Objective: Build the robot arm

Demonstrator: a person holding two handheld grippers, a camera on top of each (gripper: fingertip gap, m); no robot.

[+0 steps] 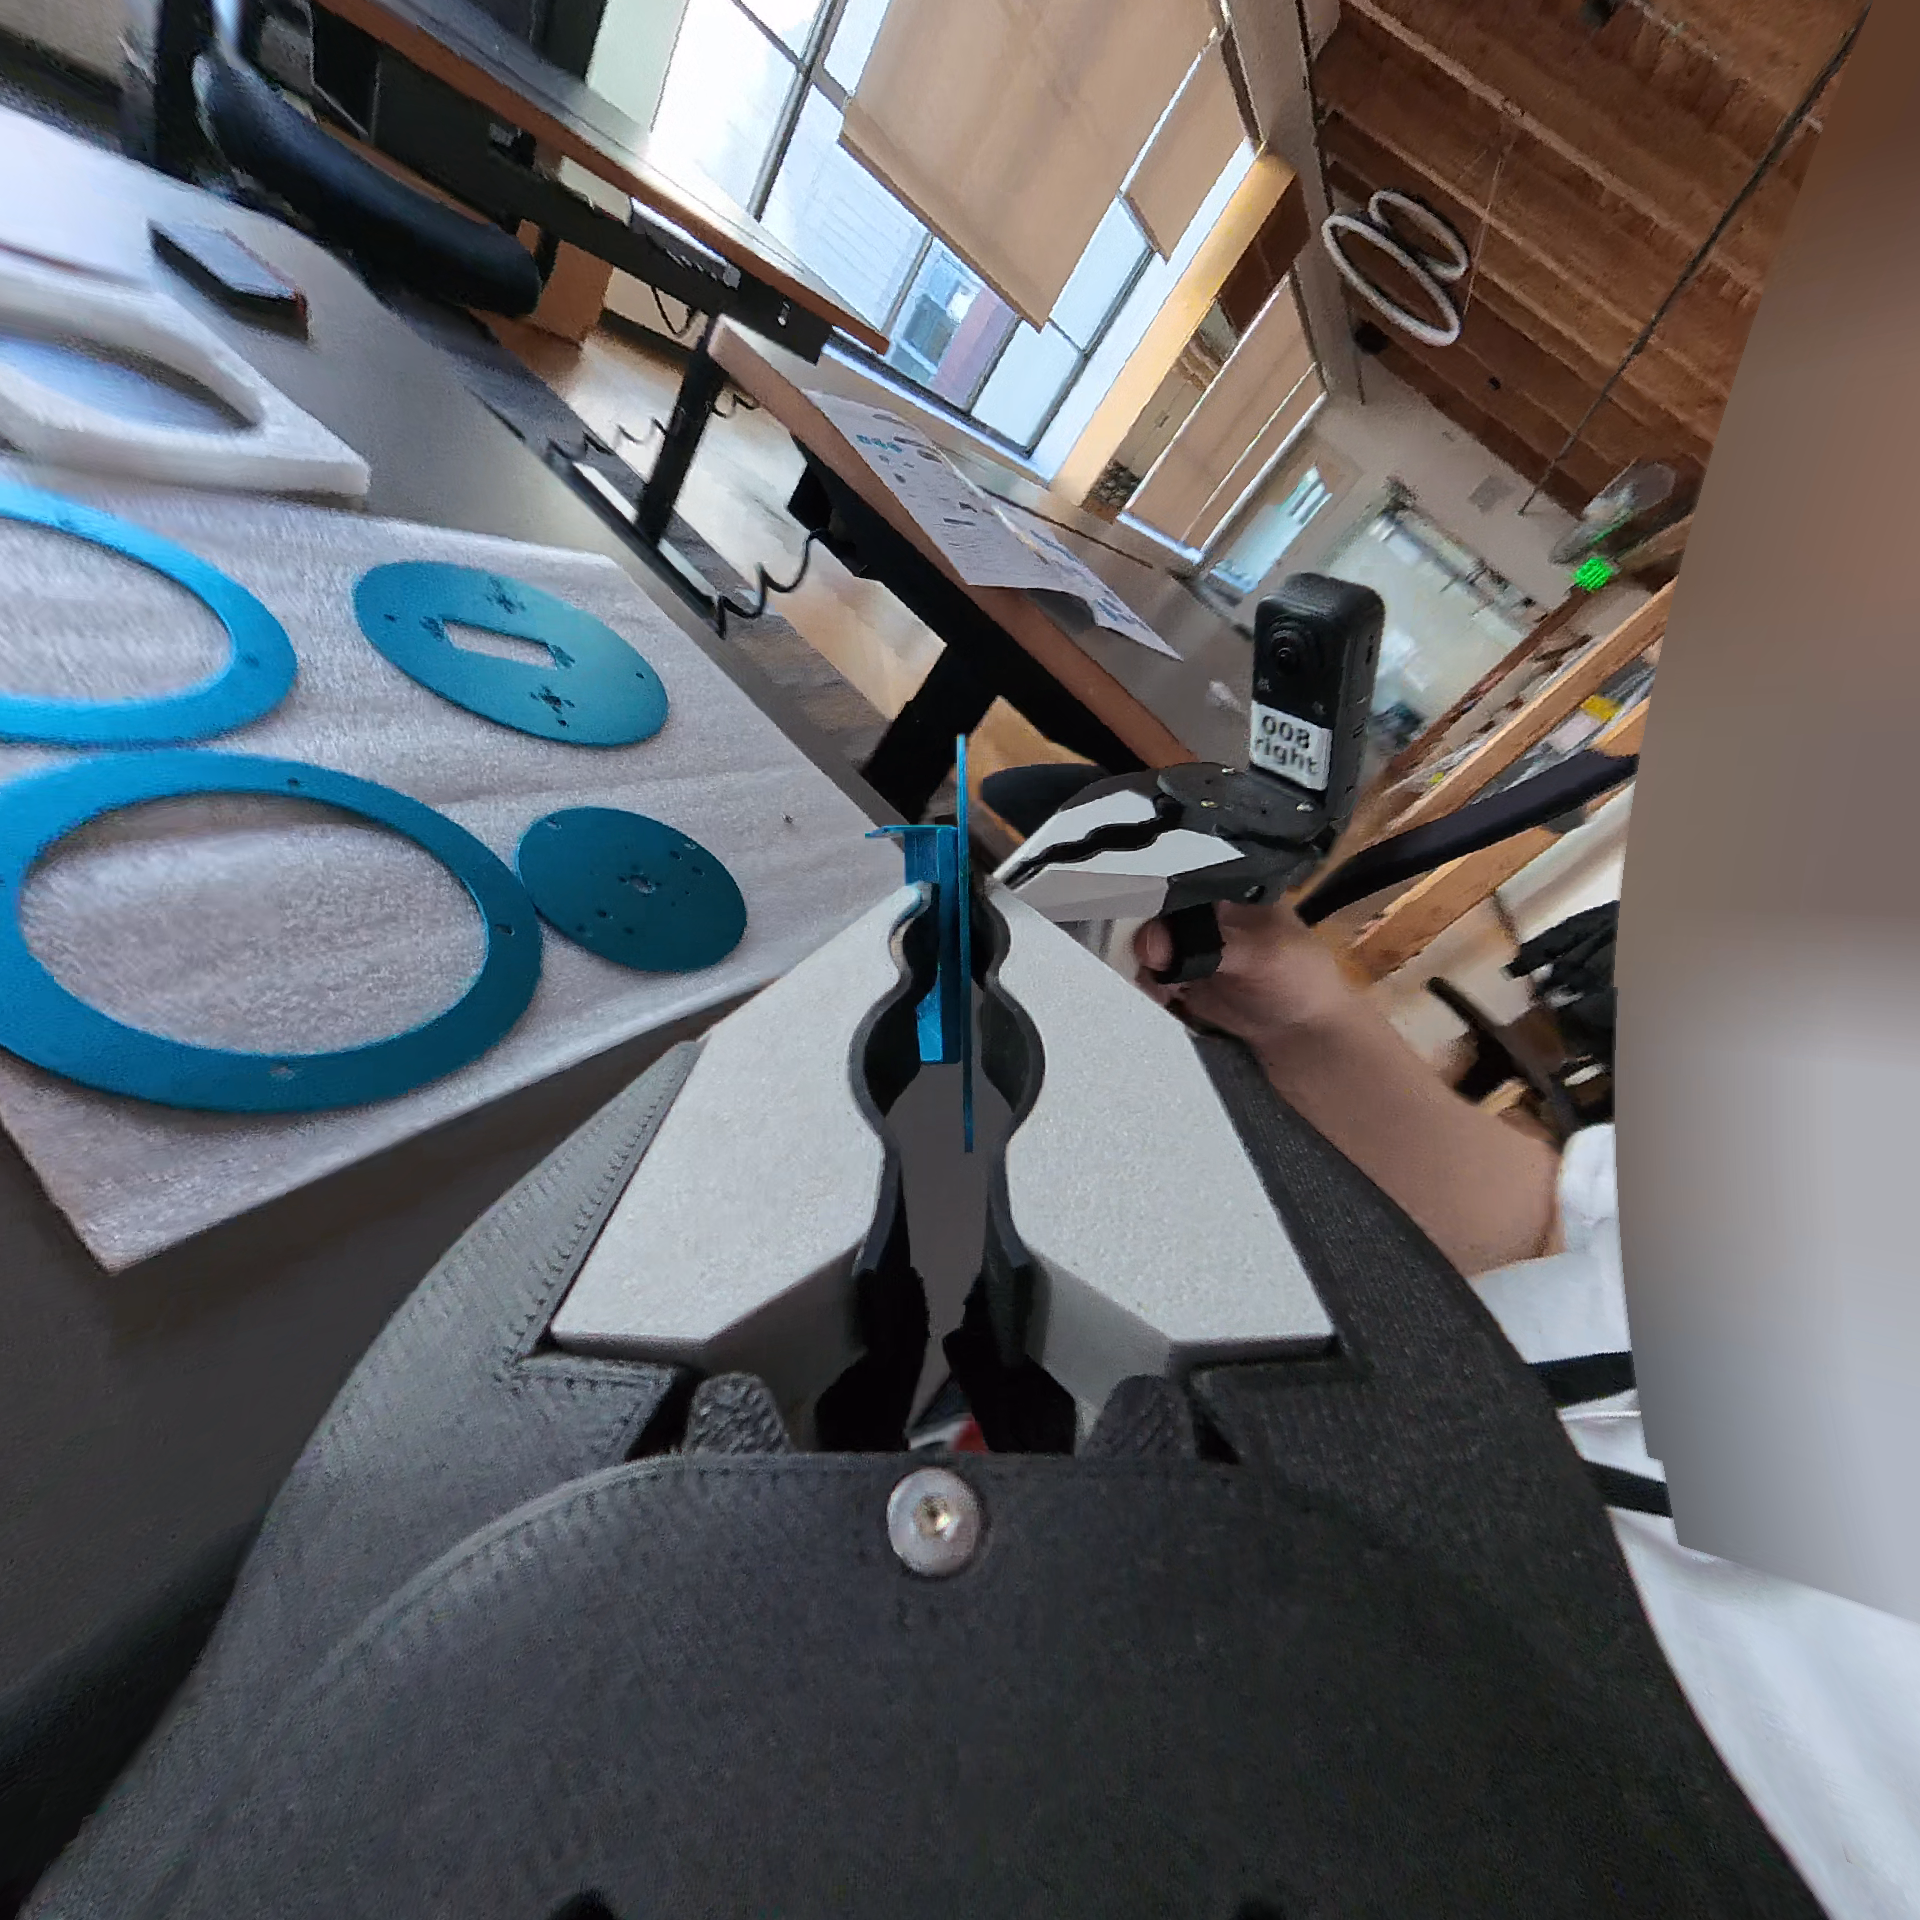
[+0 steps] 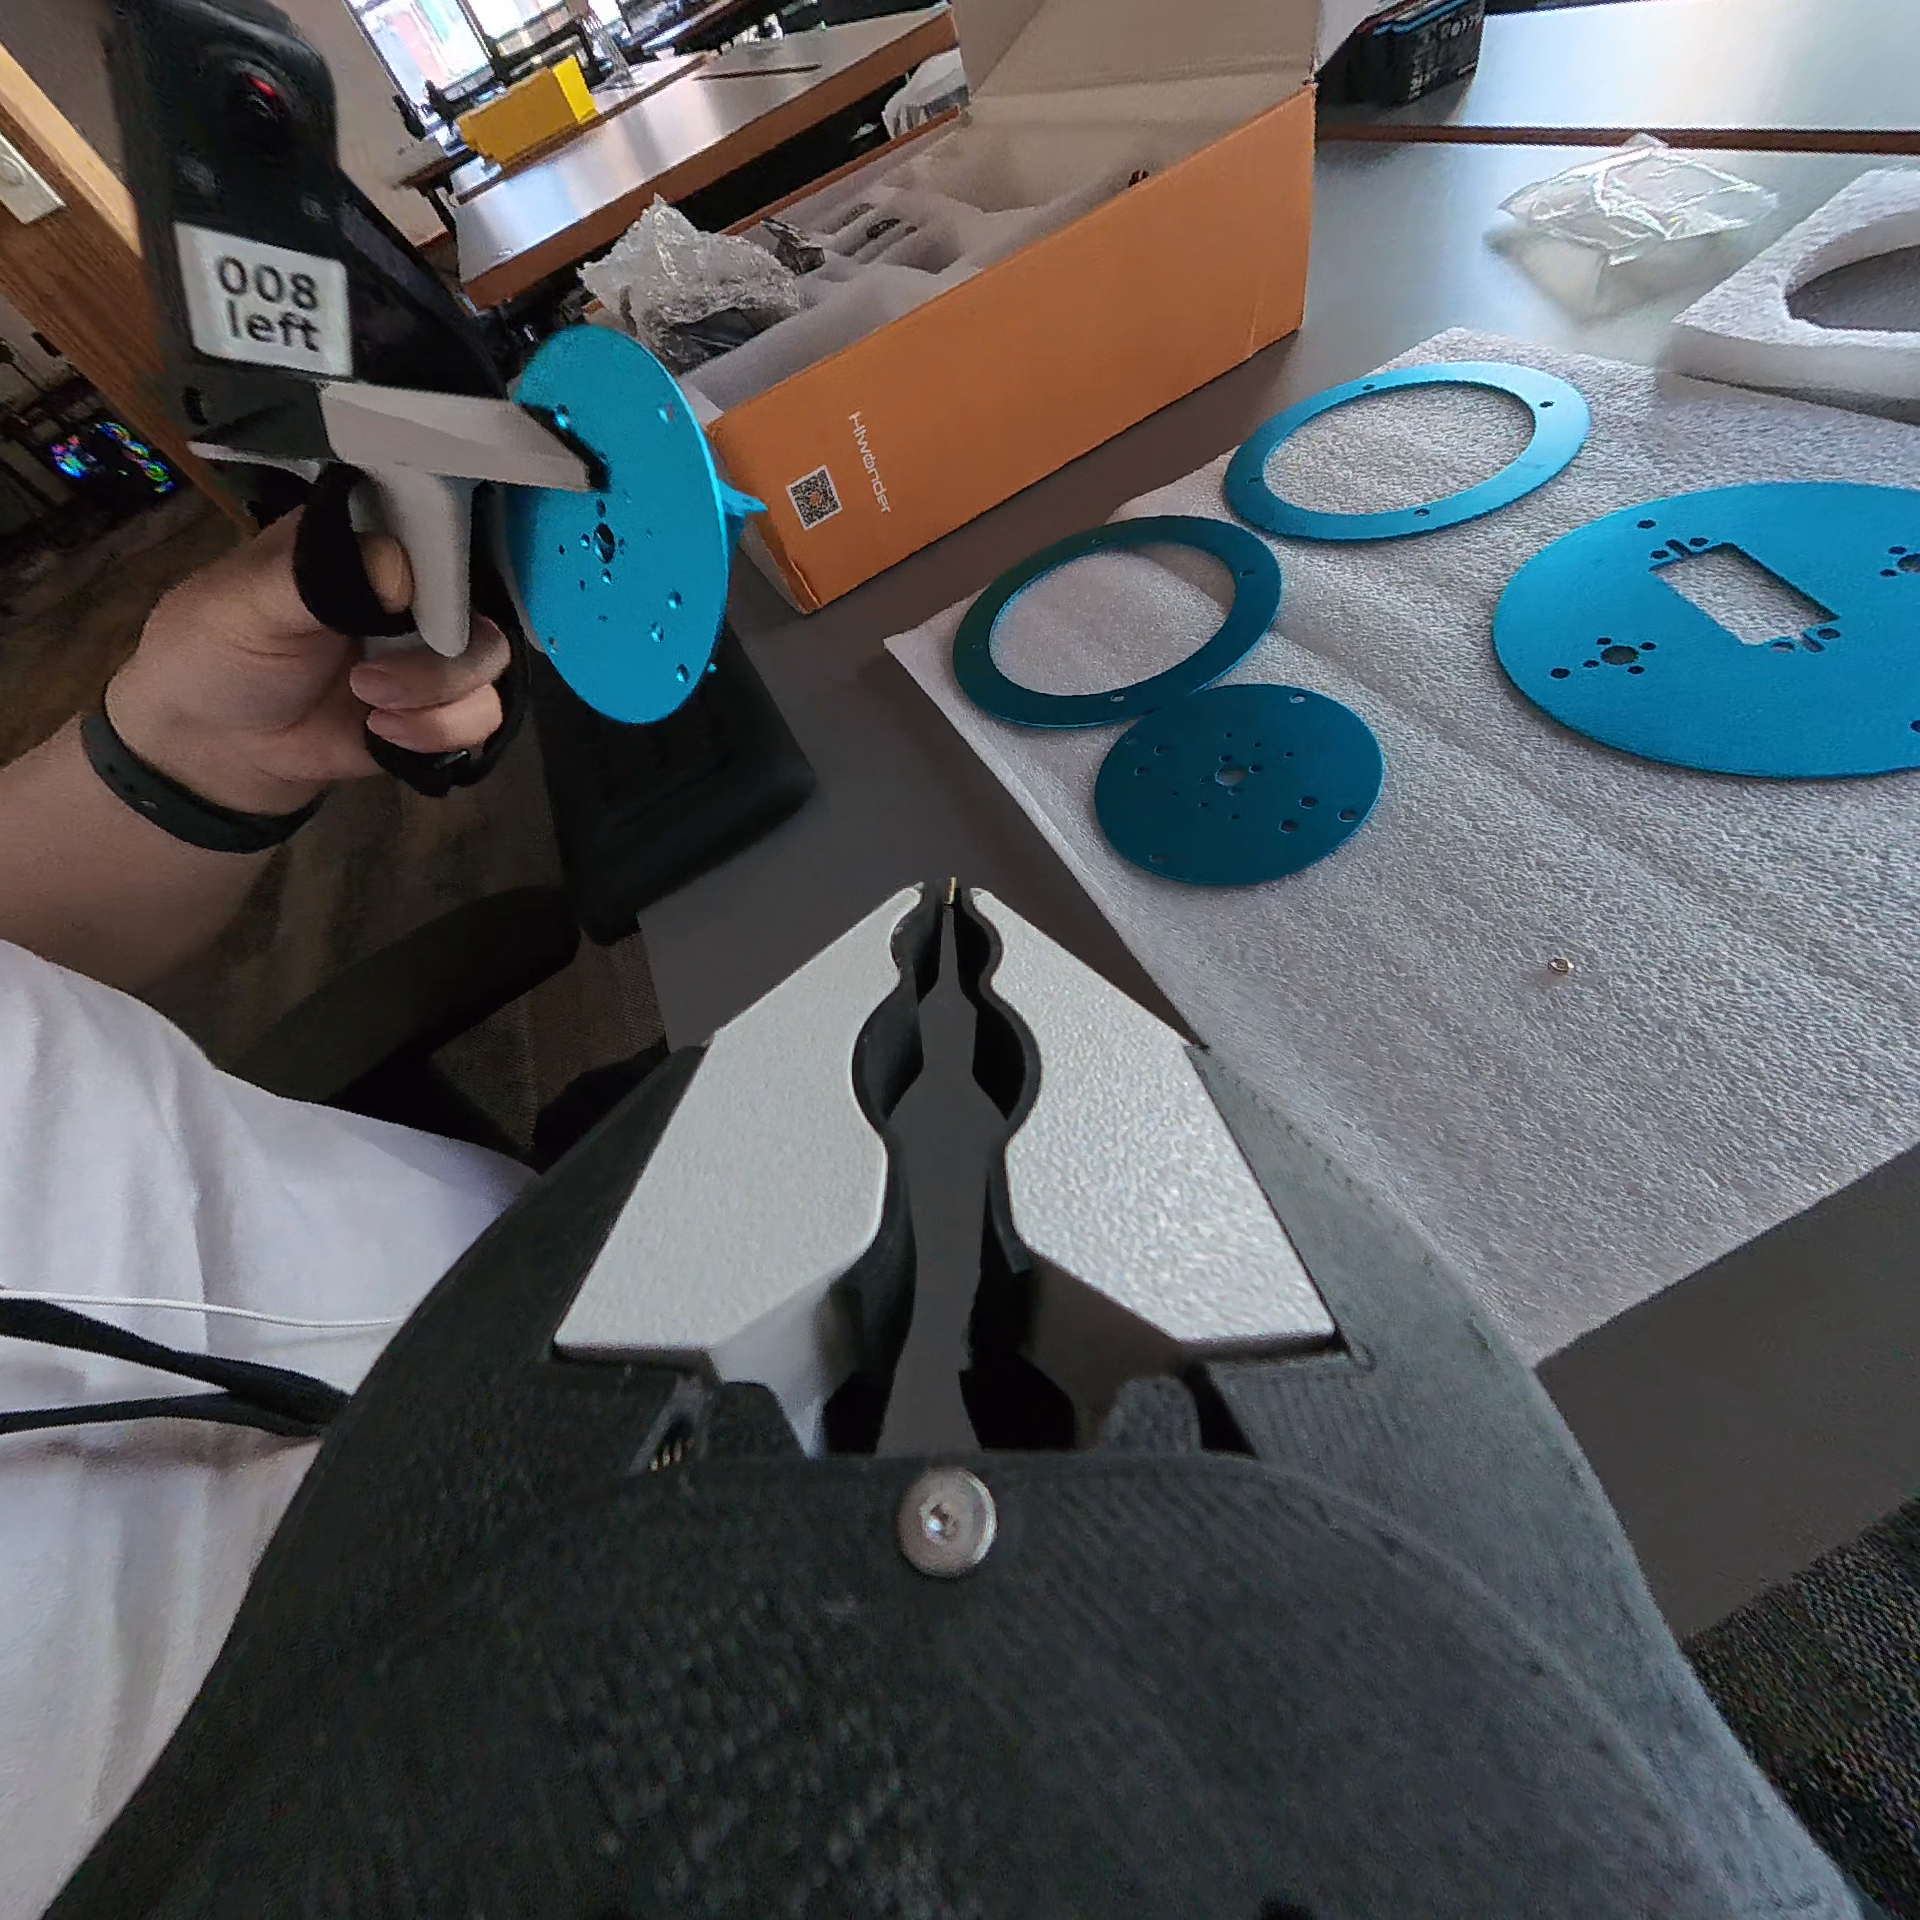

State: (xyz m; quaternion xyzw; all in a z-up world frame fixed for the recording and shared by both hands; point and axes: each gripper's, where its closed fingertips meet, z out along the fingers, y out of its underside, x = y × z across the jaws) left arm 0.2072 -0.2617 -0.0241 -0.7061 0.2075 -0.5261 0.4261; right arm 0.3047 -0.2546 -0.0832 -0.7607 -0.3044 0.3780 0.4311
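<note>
My left gripper [image 1: 951, 909] is shut on a blue round plate [image 1: 962, 810] seen edge-on, with a small blue bracket [image 1: 928, 873] on its left face. In the right wrist view the left gripper [image 2: 587, 457] holds that holed plate [image 2: 623, 582] upright in the air beside the table. My right gripper [image 2: 948, 896] is shut on a tiny brass-coloured piece [image 2: 951, 885] at its tips. In the left wrist view it [image 1: 1003, 878] points at the plate's right face, very close to it.
A white foam sheet [image 2: 1455, 1039] on the grey table carries two blue rings [image 2: 1252, 592] [image 2: 1562, 426], a small holed disc [image 2: 1320, 748], a large disc with a rectangular cutout [image 2: 1662, 707] and a small brass bit [image 2: 1558, 966]. An open orange box [image 2: 1039, 343], a plastic bag [image 2: 1631, 218] and a white foam frame [image 2: 1766, 312] lie behind. My right fingertips sit around 12 cm from my left ones.
</note>
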